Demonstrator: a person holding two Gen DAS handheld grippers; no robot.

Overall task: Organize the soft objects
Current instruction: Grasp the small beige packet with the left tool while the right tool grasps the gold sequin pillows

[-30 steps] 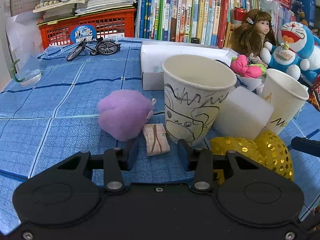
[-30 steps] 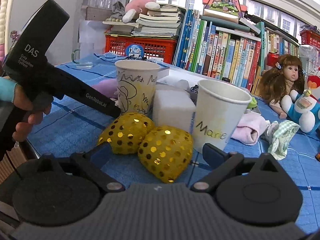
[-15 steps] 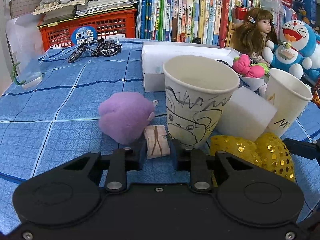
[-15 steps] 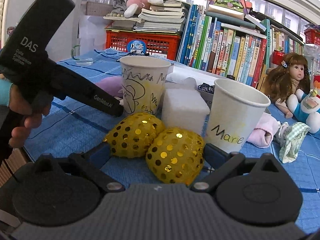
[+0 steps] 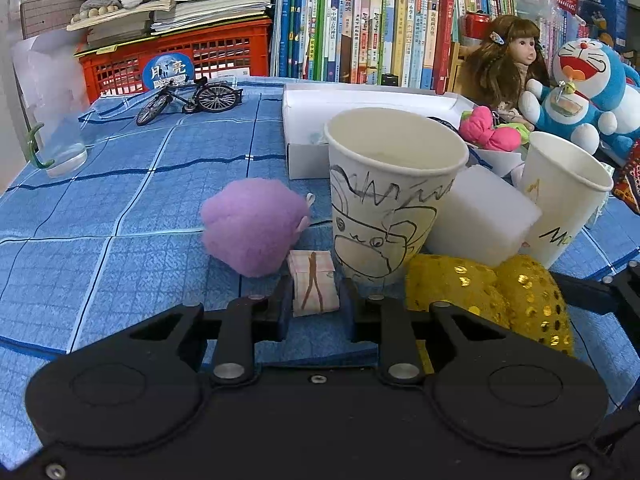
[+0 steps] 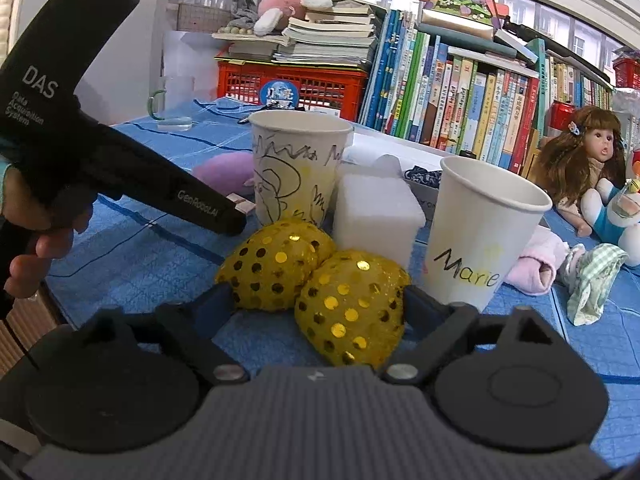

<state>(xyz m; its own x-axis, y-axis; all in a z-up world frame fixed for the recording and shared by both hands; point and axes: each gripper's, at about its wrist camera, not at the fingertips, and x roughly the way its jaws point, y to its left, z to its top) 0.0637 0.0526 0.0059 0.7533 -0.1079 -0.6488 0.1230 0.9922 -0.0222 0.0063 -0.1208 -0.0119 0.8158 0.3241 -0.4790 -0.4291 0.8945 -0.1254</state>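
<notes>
A small pink folded packet [image 5: 314,286] with brown lines lies on the blue cloth between a purple plush ball [image 5: 252,232] and a doodled paper cup [image 5: 392,184]. My left gripper [image 5: 316,304] is shut on the packet, a pad against each side. A gold sequined two-lobed soft piece [image 6: 316,284] lies in front of a white foam block [image 6: 376,212] and the "Marie" cup [image 6: 484,232]. My right gripper [image 6: 318,300] straddles it with jaws closing. Its fingertips [image 6: 416,300] are at the lobes' outer edges, which look unsqueezed.
A white box [image 5: 360,100] stands behind the cups. A doll [image 5: 504,64] and a blue plush [image 5: 580,88] sit at the right. A pink sock [image 6: 540,264] and checked cloth [image 6: 592,280] lie right of the "Marie" cup. A toy bicycle [image 5: 188,98] and glass mug [image 5: 56,136] stand at the far left.
The left jaws have drawn in from wide of the pink packet until they grip it. The right jaws have narrowed around the sequined piece, which now looks a little nearer.
</notes>
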